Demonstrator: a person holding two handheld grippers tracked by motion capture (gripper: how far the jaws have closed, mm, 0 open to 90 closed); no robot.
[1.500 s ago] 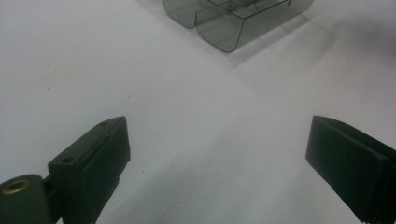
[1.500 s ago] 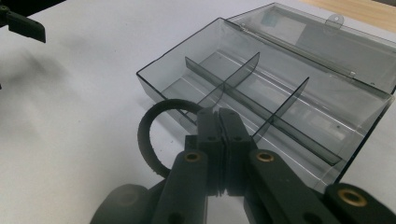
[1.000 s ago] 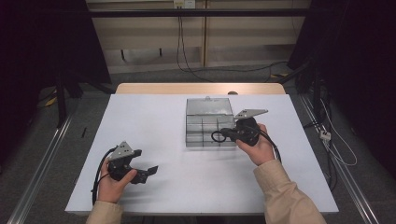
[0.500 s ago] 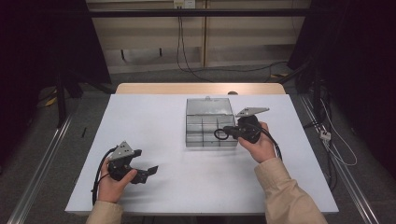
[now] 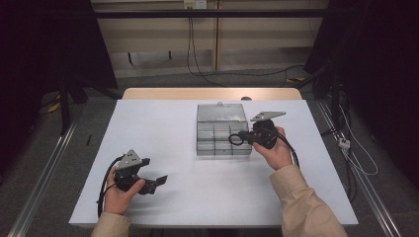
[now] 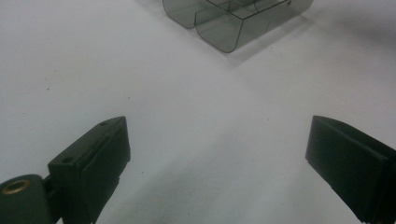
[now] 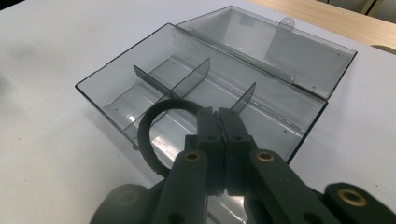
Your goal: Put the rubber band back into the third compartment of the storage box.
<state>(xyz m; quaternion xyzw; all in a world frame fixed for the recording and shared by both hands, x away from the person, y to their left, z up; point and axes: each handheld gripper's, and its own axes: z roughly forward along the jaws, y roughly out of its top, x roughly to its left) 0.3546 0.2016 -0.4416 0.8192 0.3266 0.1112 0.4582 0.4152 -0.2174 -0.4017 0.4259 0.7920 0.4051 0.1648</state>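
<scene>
High view: my right gripper (image 5: pixel 245 138) hangs over the near right part of the box (image 5: pixel 217 129), a clear divided case that lies open on the white table (image 5: pixel 163 128), its lid folded back on the far side. A black ring (image 5: pixel 236 139) sticks out from the jaw tips, above the compartments. My left gripper (image 5: pixel 159 180) sits near the front left of the table, well apart from the box, jaws spread, nothing in them.

Left gripper view: the two black jaws stand wide apart over bare table. The near corner of the box (image 6: pixel 233 21) shows at the top edge, far off. No ring or other part lies in reach here.

Right gripper view: jaws pressed together on the ring (image 7: pixel 156 133), pinching its band at one side so the loop hangs out to the left of the tips. Below it are the box compartments (image 7: pixel 187 93), split by thin dividers. Every cell I can see looks empty; the cells under the gripper body are hidden.

Judgement on progress: pick-up is done, ring is carried to the box, box is already open. Left to do, as I read it: lower the ring into a cell, let go, pull clear. Closing the lid may follow; I cannot tell from this. The left gripper has no part in it at present.
</scene>
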